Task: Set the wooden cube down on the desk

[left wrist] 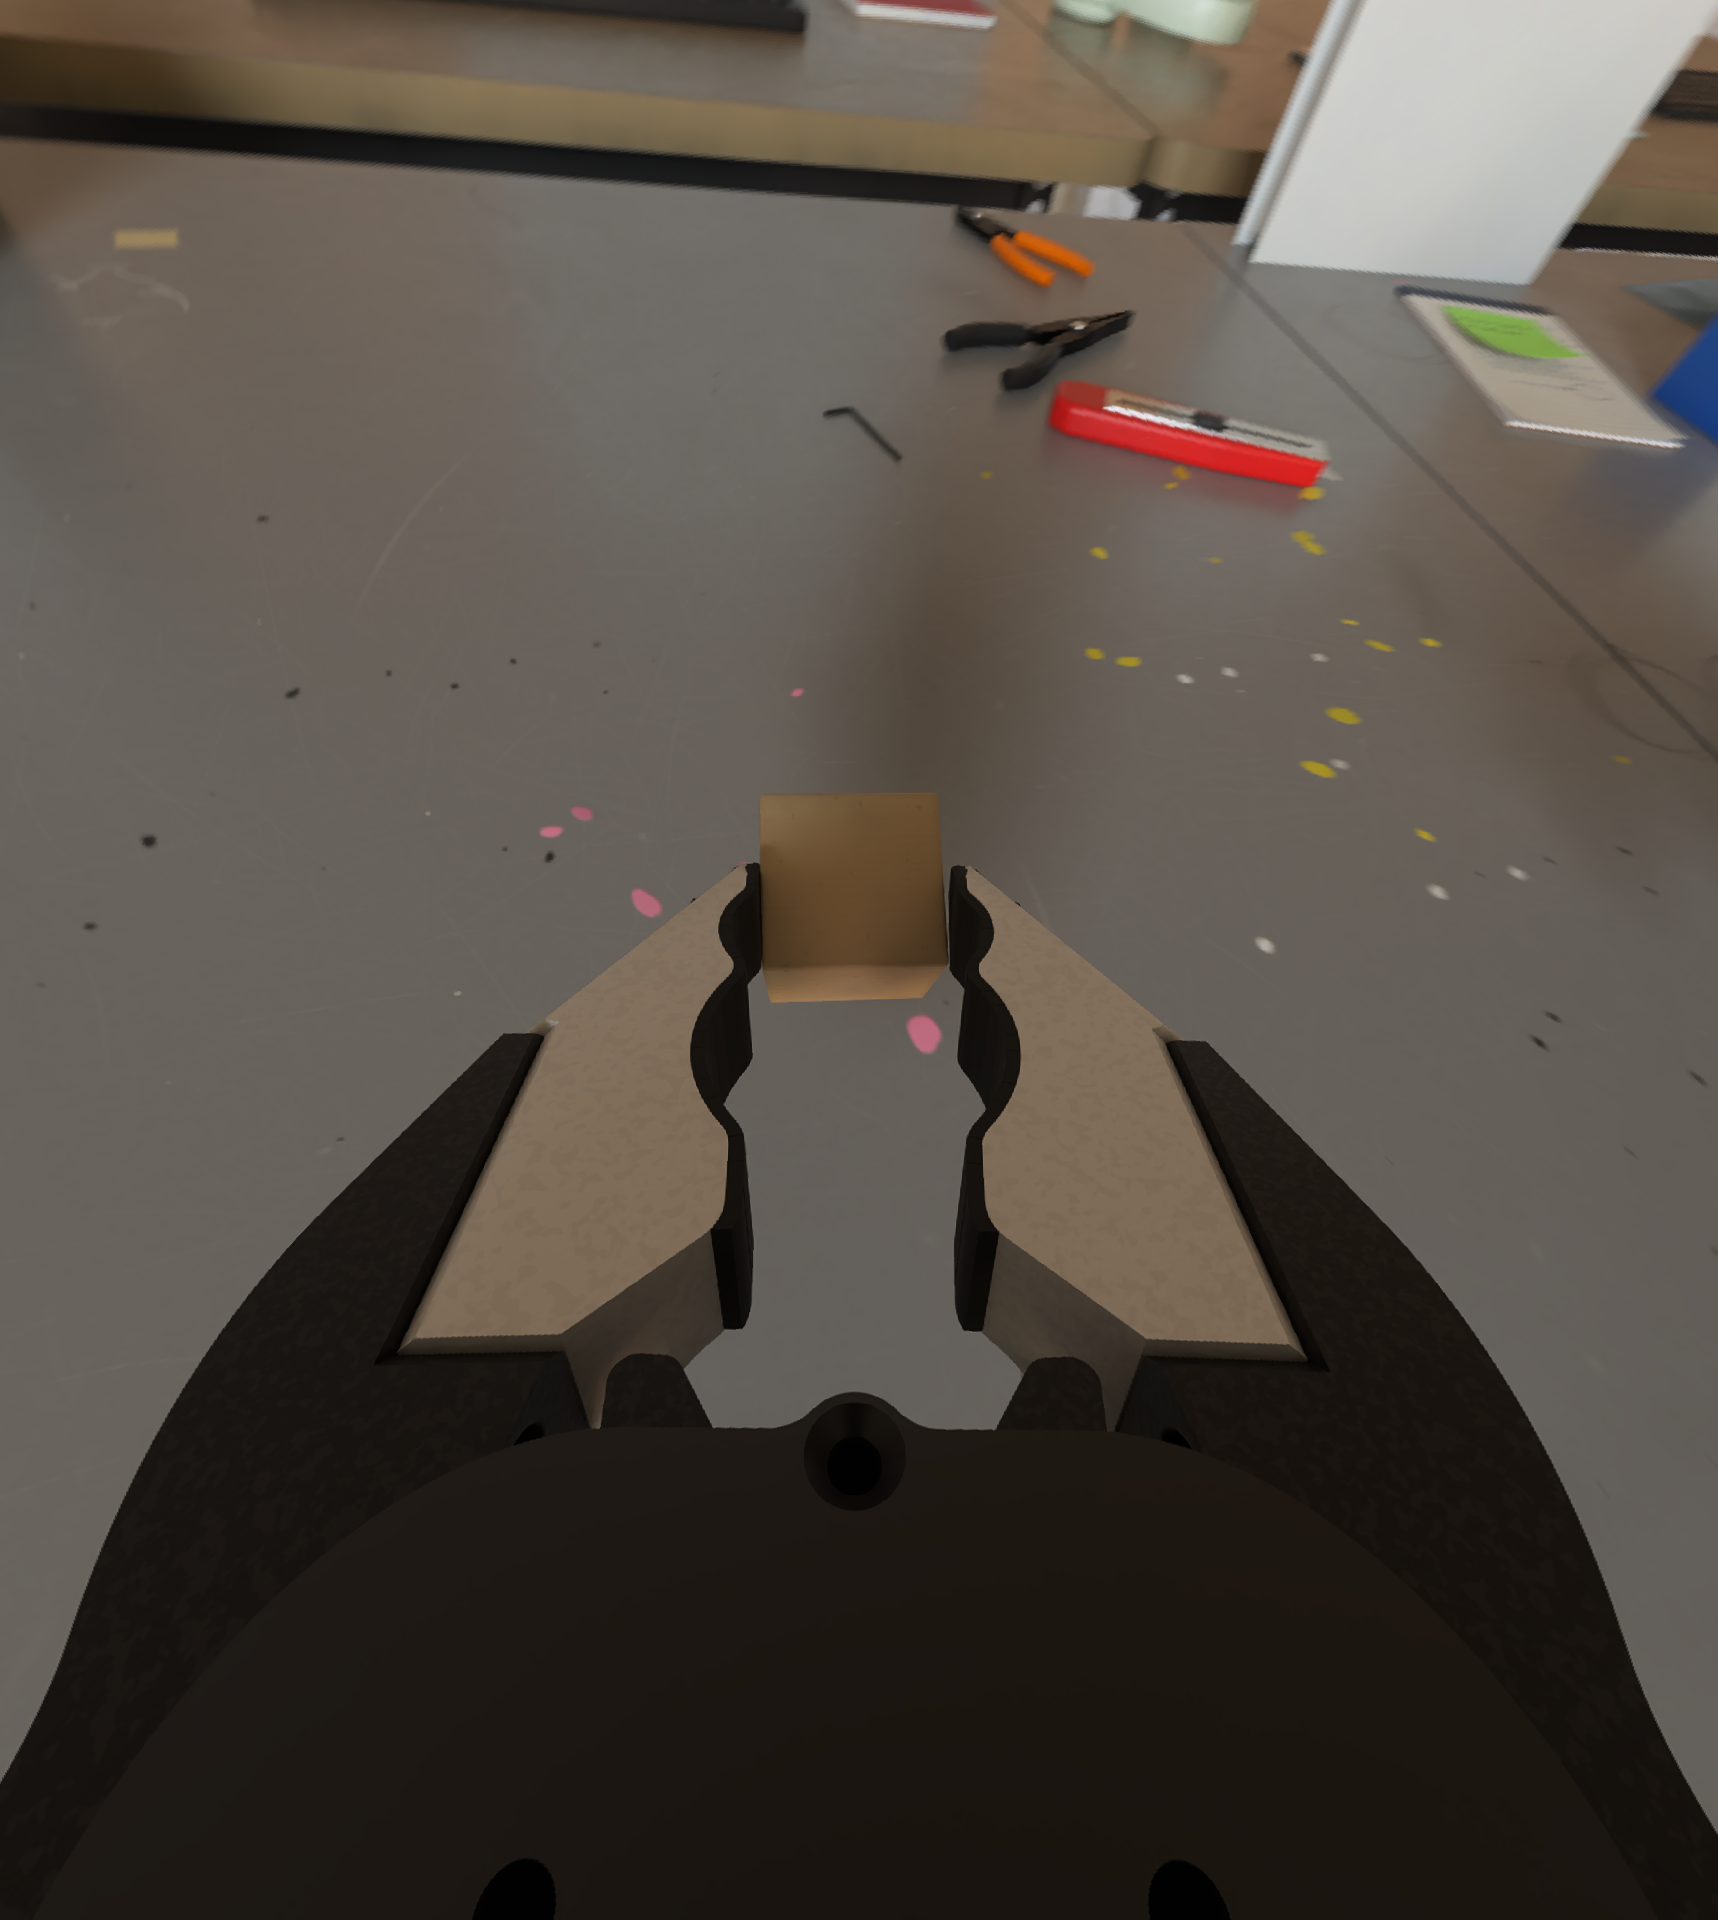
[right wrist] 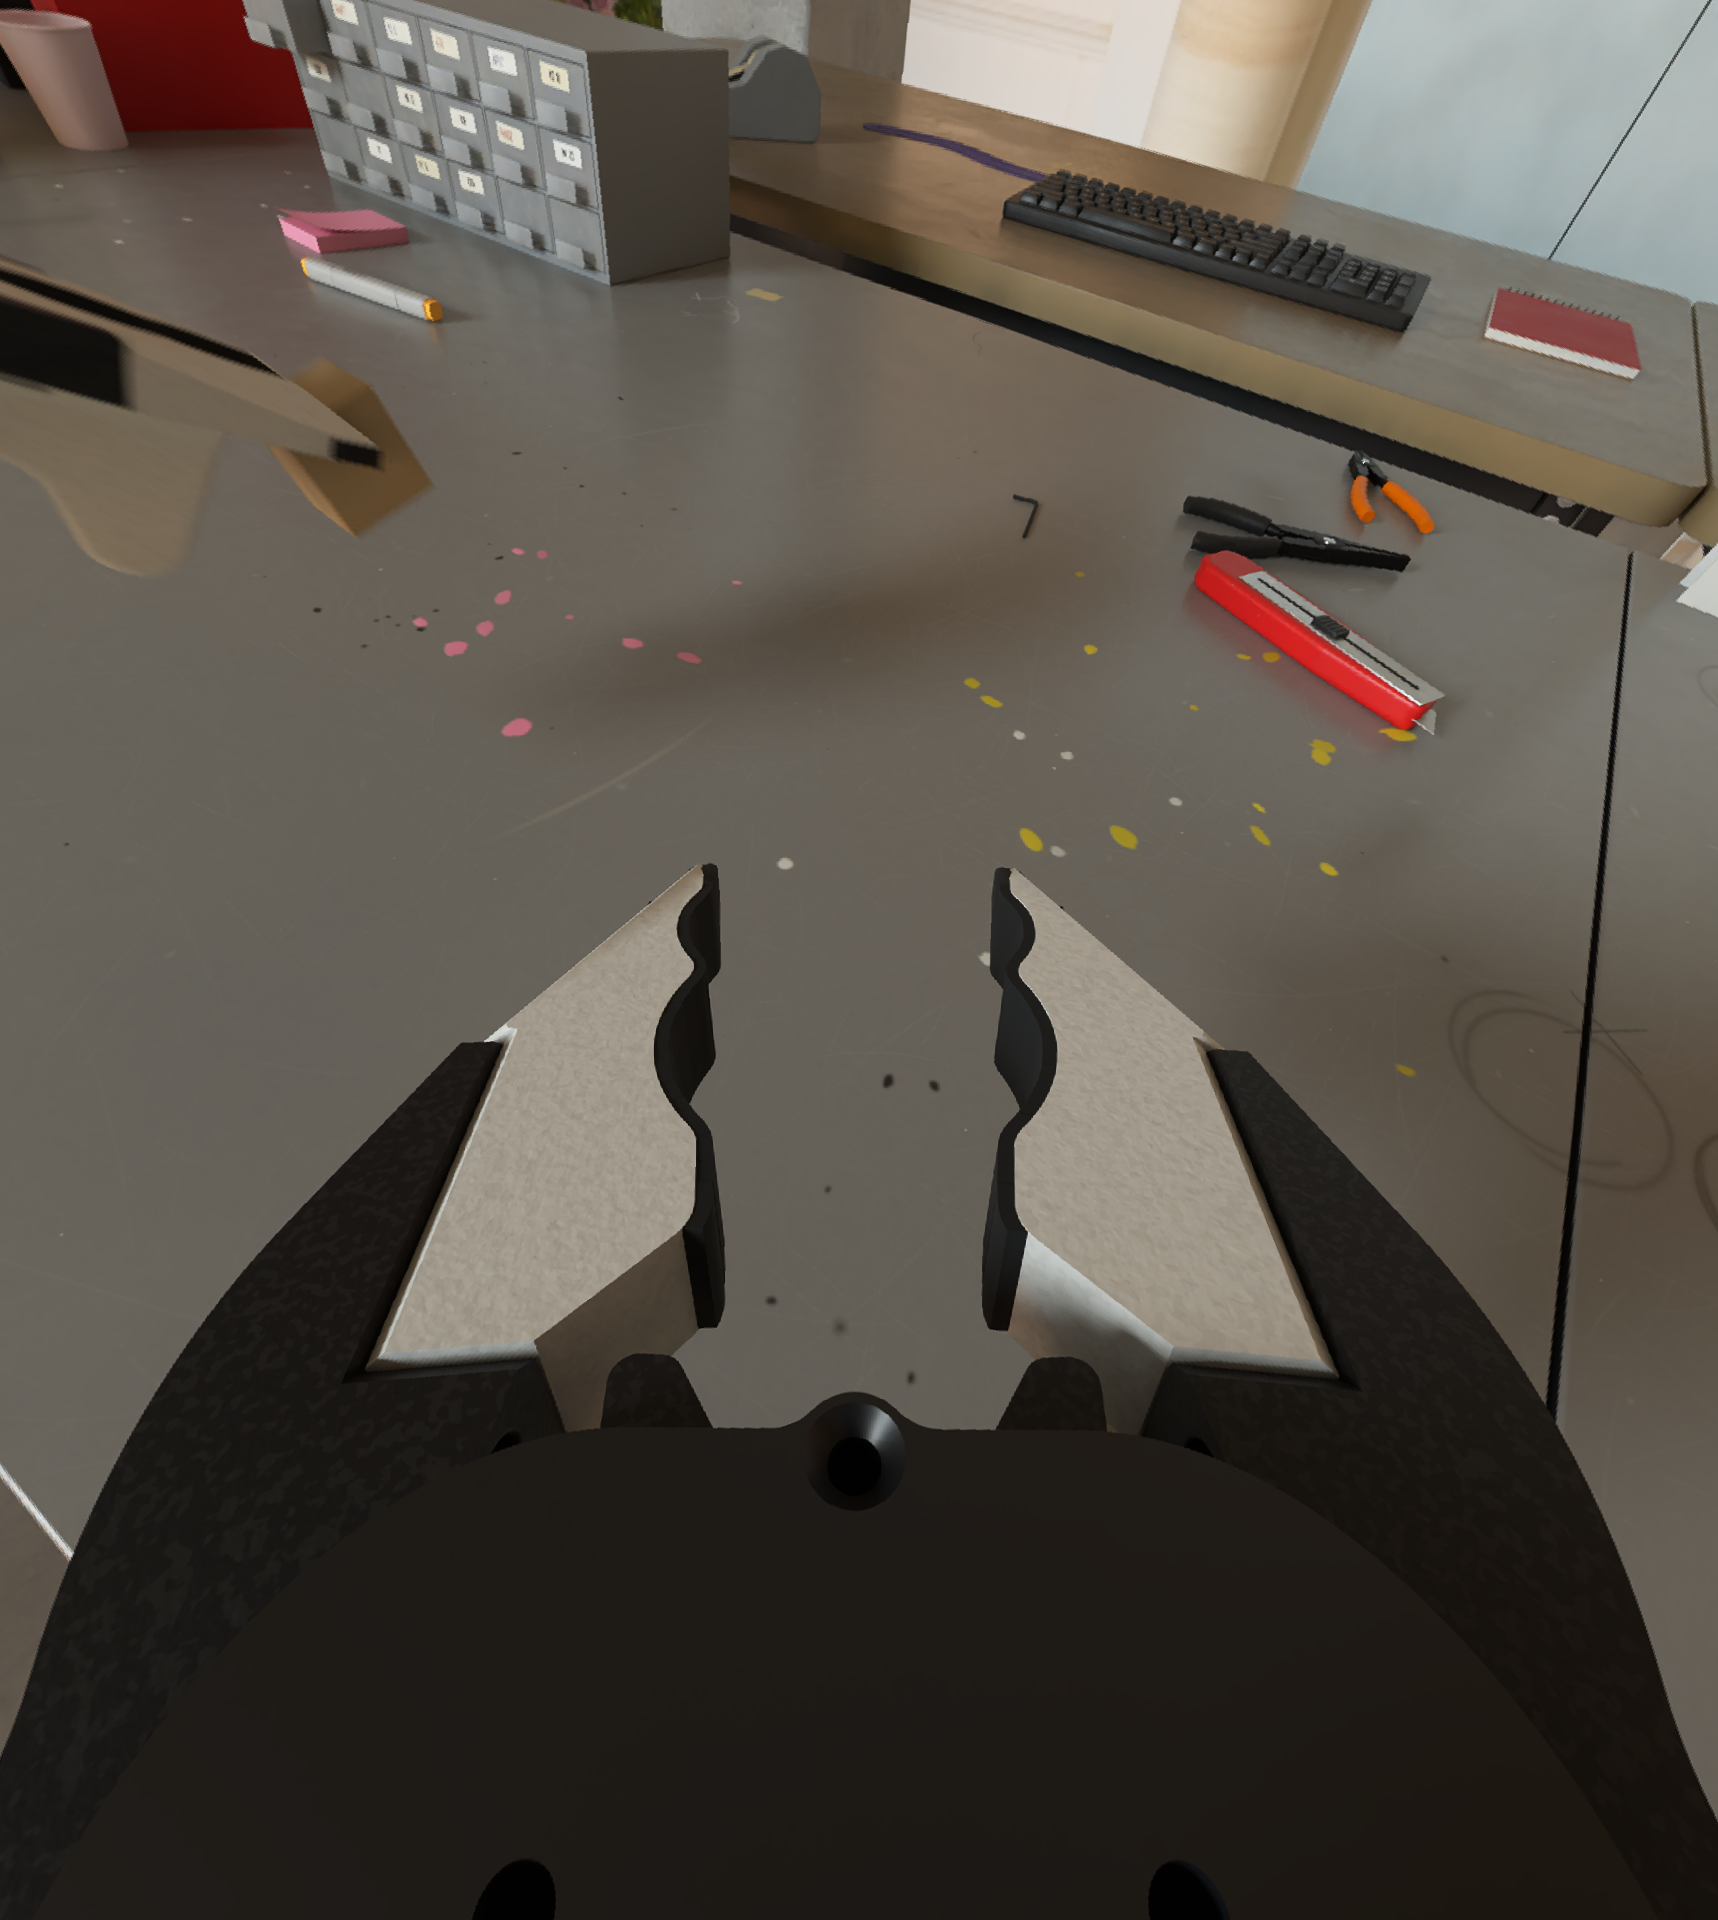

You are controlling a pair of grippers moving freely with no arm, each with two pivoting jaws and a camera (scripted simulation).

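Several loose items lie on the grey tabletop (left wrist: 419, 520), left to right: hex key (left wrist: 862, 431), black pliers (left wrist: 1037, 341), orange-handled cutters (left wrist: 1026, 245), red utility knife (left wrist: 1187, 432), all well beyond the tools. Left tool (left wrist: 853, 914): fingertips clenched on the wooden cube (left wrist: 850, 896), held above the tabletop. Right tool (right wrist: 853, 904): jaws parted, holding nothing, over bare paint-flecked surface.

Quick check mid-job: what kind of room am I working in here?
Likely a workshop or maker-lab bench: a paint-spattered grey desk with pliers, a red utility knife and a grey small-parts drawer cabinet. A keyboard lies on the next desk.
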